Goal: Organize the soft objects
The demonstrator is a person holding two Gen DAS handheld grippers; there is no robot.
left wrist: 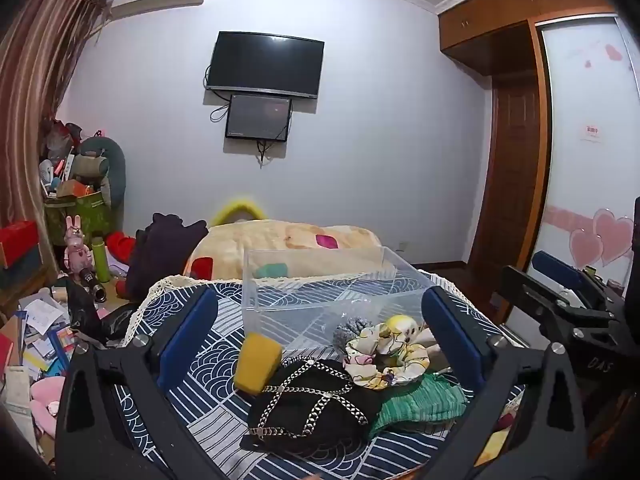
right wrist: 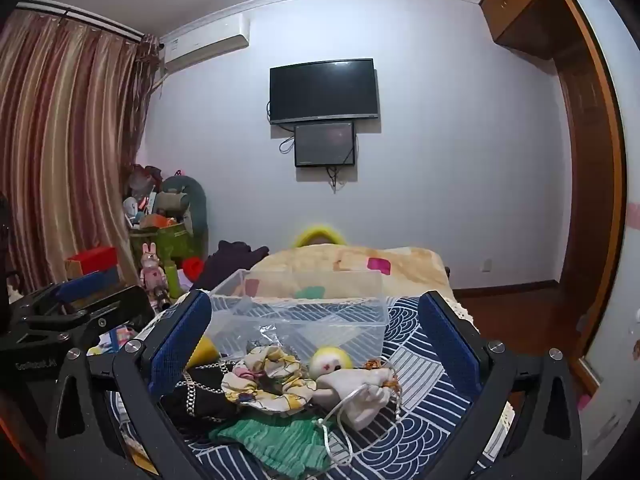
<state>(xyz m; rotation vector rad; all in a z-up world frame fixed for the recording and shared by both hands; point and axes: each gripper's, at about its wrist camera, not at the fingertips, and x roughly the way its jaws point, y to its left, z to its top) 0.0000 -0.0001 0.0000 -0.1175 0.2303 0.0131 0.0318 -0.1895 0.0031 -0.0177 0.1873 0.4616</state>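
A heap of soft things lies on the blue patterned cloth [left wrist: 208, 364]: a yellow sponge [left wrist: 257, 363], a black chain-trimmed bag [left wrist: 312, 404], a floral scrunchie [left wrist: 384, 360], a green knit cloth [left wrist: 420, 400], a yellow-headed doll [right wrist: 332, 360] and a white drawstring pouch [right wrist: 364, 396]. A clear plastic bin [left wrist: 320, 280] stands just behind them. My left gripper [left wrist: 320, 320] is open above the heap, empty. My right gripper [right wrist: 316, 336] is open over the scrunchie [right wrist: 264, 380] and doll, empty.
A beige blanket [left wrist: 288, 240] with colored patches lies behind the bin. Clutter of boxes, papers and toys covers the left side [left wrist: 60, 280]. A wardrobe and door [left wrist: 516, 160] stand at the right. Screens hang on the far wall [left wrist: 264, 64].
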